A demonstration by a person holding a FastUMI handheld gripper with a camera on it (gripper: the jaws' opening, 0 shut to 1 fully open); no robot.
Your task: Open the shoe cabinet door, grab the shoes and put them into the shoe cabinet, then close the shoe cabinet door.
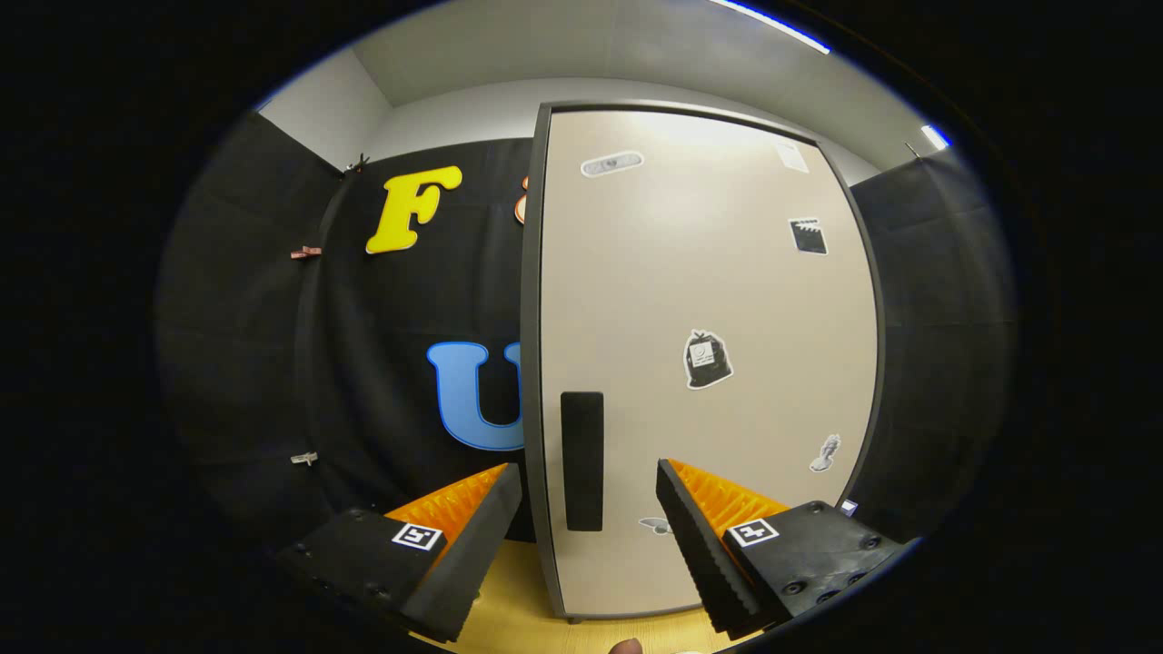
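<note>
Facing the closed shoe cabinet door (709, 363), we hold our claw (589, 490) wide, empty, its dark handle (582, 460) between the fingers.

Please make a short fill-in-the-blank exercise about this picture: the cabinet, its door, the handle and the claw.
1. The cabinet door is ____.
2. The dark handle stands upright near the door's ____ edge.
3. The claw is ____, its fingers apart and holding nothing.
4. The handle lies ____ the two fingers, a little beyond them.

Missing words: closed; left; open; between
</note>
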